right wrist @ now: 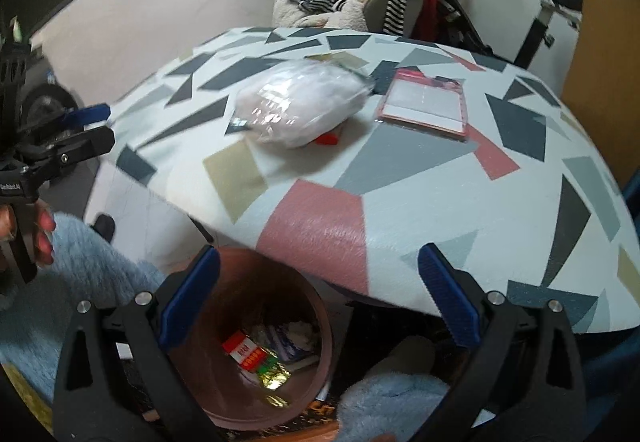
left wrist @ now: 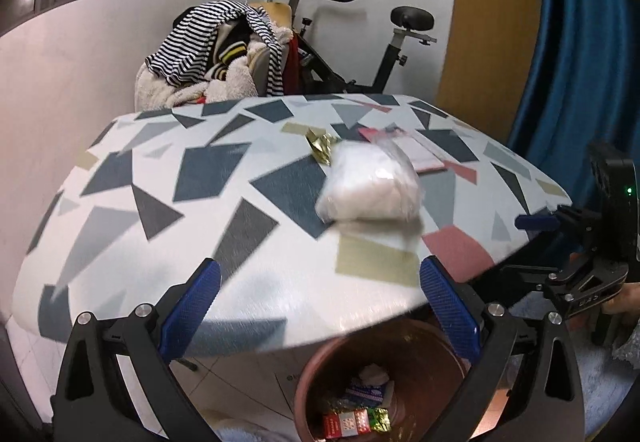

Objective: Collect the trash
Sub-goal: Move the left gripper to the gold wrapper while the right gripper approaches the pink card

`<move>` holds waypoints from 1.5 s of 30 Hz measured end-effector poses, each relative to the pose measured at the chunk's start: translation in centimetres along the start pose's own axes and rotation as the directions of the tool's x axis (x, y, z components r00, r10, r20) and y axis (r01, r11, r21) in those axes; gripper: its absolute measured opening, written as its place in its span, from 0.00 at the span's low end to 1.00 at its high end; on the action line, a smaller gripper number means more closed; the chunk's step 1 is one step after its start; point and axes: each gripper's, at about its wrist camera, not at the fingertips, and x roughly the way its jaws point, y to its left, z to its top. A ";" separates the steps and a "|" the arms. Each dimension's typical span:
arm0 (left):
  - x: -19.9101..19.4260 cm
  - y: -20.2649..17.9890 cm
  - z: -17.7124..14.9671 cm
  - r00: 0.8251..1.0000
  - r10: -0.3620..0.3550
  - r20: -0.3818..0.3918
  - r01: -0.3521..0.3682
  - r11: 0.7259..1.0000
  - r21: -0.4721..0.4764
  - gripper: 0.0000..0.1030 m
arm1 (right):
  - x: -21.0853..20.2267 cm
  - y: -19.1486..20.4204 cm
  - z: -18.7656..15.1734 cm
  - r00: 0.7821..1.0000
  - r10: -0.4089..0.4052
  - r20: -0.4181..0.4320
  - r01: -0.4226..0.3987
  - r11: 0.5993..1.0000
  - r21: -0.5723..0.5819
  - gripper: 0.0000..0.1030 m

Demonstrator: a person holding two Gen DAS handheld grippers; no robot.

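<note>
Left tongs [left wrist: 320,306] hang spread wide and empty over the near edge of the patterned tabletop [left wrist: 208,202]; right tongs [right wrist: 319,294] are spread wide too, nothing between the blue pads [right wrist: 188,298]; both pairs sit above the brown bin [right wrist: 316,326], which stands on the floor just below the tabletop's rim; down in the bin lie a red-and-white packet [right wrist: 244,354], some gold and green foil wrappers [right wrist: 272,374] and a scrap of white paper, all loose at the bottom. Up on the tabletop, the clear plastic bag of white stuff [left wrist: 370,186] lies ahead of the left tongs and a little right of their centre line, well apart from the pads; from the right wrist the same bag [right wrist: 300,106] sits ahead and left of centre, blurred, with a small red bit [right wrist: 328,139] peeking from under its near edge. Just behind the bag from the left view is a crumpled gold wrapper [left wrist: 320,146], touching or nearly touching it, I cannot tell which; beside the bag lies a flat pink-edged packet [right wrist: 424,106], flat on the cloth and untouched. Each pair of tongs shows at the edge of the other's view, the right ones [left wrist: 560,226] out past the tabletop's right edge; a hand [right wrist: 40,234] grips the left handle; a heap of striped clothes [left wrist: 216,54] and an exercise bike [left wrist: 384,54] stand behind.
</note>
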 end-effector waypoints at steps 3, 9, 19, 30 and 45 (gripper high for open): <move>0.4 0.2 1.4 0.999 0.042 -0.004 -0.042 0.999 0.032 0.95 | 0.2 -1.2 0.9 1.000 0.013 -0.013 -0.013 0.999 0.030 0.95; 1.5 0.7 4.0 0.995 0.096 -0.010 -0.095 0.993 0.068 0.95 | 0.7 -4.0 3.6 0.999 0.008 -0.045 -0.005 0.999 0.052 0.95; 3.4 1.6 7.9 0.994 0.108 0.011 -0.108 0.990 0.089 0.94 | 1.5 -7.4 7.8 0.982 -0.186 -0.035 0.187 0.982 0.040 0.95; 6.2 3.7 10.0 0.995 0.102 -0.011 -0.101 0.994 0.051 0.94 | 3.3 -11.8 9.3 0.976 -0.213 -0.051 0.218 0.968 0.127 0.95; 9.9 6.4 9.5 0.991 0.093 -0.091 -0.104 0.988 -0.118 0.74 | 6.8 -14.8 11.4 0.968 -0.246 -0.046 0.250 0.948 0.197 0.94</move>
